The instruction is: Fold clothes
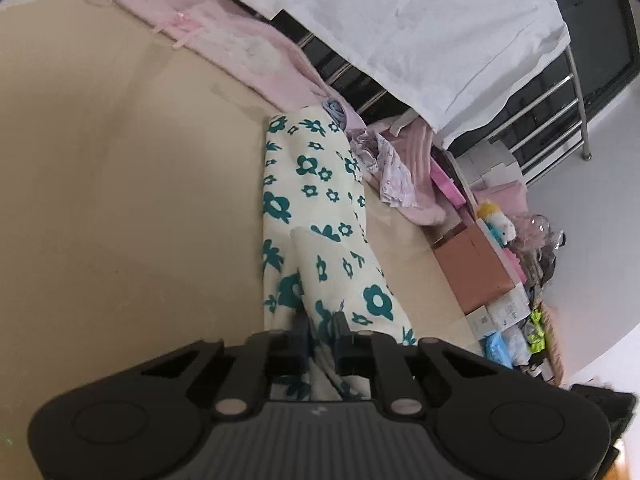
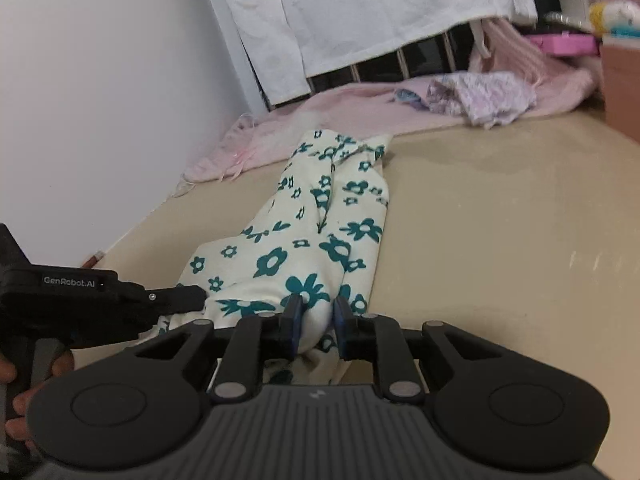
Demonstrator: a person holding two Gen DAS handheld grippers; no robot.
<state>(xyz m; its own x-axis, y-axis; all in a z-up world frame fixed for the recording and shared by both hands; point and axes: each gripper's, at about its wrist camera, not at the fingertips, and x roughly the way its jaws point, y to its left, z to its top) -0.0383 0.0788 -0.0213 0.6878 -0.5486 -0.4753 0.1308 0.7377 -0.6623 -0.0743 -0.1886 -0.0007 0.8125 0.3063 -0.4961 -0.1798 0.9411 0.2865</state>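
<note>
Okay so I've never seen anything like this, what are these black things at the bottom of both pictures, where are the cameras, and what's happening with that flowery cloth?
There is no robot here. A person holds a black two-finger gripper in each hand, and each one carries a wide-angle camera looking forward along its fingers. One picture comes from the left gripper, the other from the right gripper. In the right gripper's view the left gripper appears from the side, with the person's hand around its handle.

On the beige flat surface lies a cream garment printed with teal flowers. Both grippers are closed on its near end, each pinching a bunch of fabric. Behind it lie a pink fluffy blanket and a small lilac patterned cloth. A white sheet hangs over a metal rail.
</note>
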